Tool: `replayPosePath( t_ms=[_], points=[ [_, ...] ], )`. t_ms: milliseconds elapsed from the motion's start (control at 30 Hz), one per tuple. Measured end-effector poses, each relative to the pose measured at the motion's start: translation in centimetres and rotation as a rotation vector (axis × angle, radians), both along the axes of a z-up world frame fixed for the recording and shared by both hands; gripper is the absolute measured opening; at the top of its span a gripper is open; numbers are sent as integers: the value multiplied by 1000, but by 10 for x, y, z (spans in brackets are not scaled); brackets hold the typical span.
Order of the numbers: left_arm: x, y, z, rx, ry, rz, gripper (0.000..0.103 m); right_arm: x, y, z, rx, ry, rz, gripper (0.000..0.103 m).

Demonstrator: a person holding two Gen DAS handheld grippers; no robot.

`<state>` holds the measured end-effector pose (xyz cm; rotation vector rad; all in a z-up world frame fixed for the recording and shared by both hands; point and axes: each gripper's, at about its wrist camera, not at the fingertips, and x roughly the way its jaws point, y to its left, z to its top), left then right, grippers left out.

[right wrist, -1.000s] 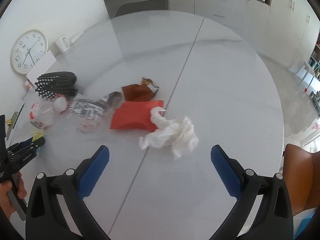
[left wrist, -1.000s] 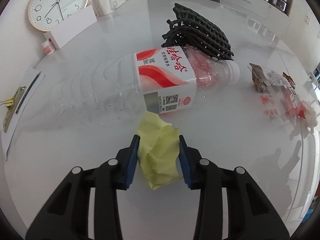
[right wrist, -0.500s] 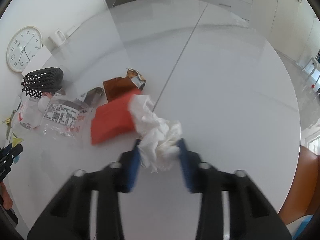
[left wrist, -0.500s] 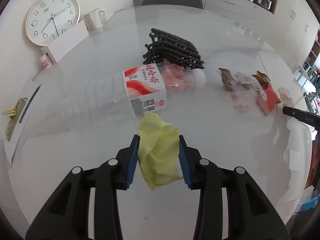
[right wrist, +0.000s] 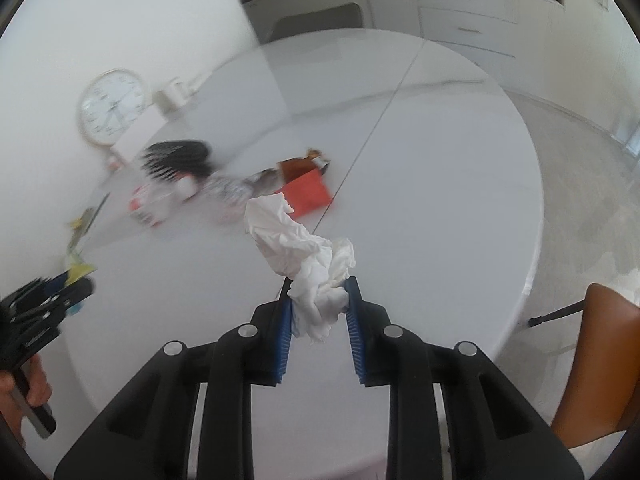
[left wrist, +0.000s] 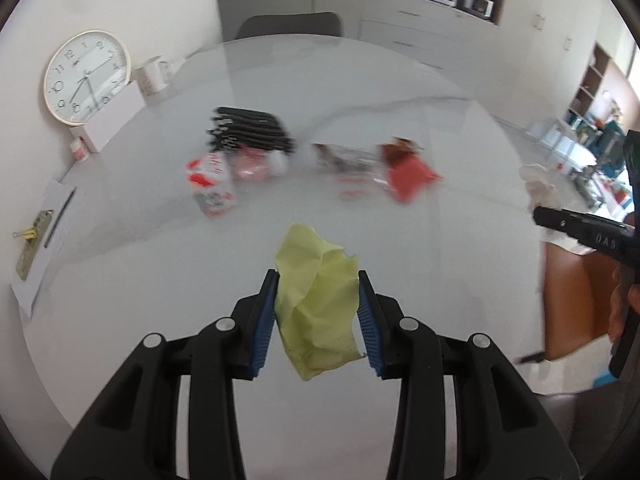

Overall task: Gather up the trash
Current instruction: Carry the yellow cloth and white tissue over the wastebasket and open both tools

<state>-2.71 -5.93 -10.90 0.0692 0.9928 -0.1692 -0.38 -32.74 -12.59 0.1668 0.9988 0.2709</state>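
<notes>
Left wrist view: left gripper (left wrist: pixel 318 300) clamps a yellow wad (left wrist: pixel 316 304), long axis running away from the camera, above the table (left wrist: pixel 160 280). Right gripper (right wrist: pixel 319 304), jaws just closed, pinches a white tissue (right wrist: pixel 304 256) trailing up-left, off the table.

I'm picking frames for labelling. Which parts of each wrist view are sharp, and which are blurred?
Left wrist view: the left tool and its yellow paper are sharp; the trash on the table is motion-smeared, the clock less so.
Right wrist view: the right tool and white tissue are sharp; the clock, trash and left tool are smeared.
</notes>
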Motion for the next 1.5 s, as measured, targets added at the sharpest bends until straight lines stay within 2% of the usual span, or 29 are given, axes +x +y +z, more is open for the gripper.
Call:
replayPosePath(
  t_ms=[133,300,533,633,733,833,967,1167,1300,1500],
  points=[
    [-44,-38,15,-2,-1,-49,38,-55,-9,26,2,-20,75,27],
    [-102,-86,18,-87,52,-133,38,-116,-28,38,3,-31,159,28],
    [-156,-144,-14,-97,145,-224,38,-164,-49,25,14,13,224,28],
    [-167,-162,-28,-89,170,-237,44,-175,-54,21,10,21,248,29],
    [-169,-172,-41,-71,189,-230,55,-182,-56,19,12,23,263,29],
    [-173,-177,-45,-54,196,-216,66,-189,-58,19,16,23,277,29],
    [-178,-173,-32,-26,148,-187,79,-194,-58,19,21,22,293,29],
    [-170,-138,-8,-6,88,-67,87,-196,-49,15,29,23,323,29],
    [-168,-119,3,10,63,-15,88,-197,-41,9,27,32,346,29],
    [-164,-110,7,31,70,30,91,-195,-27,-3,-1,53,393,29]
  ],
)
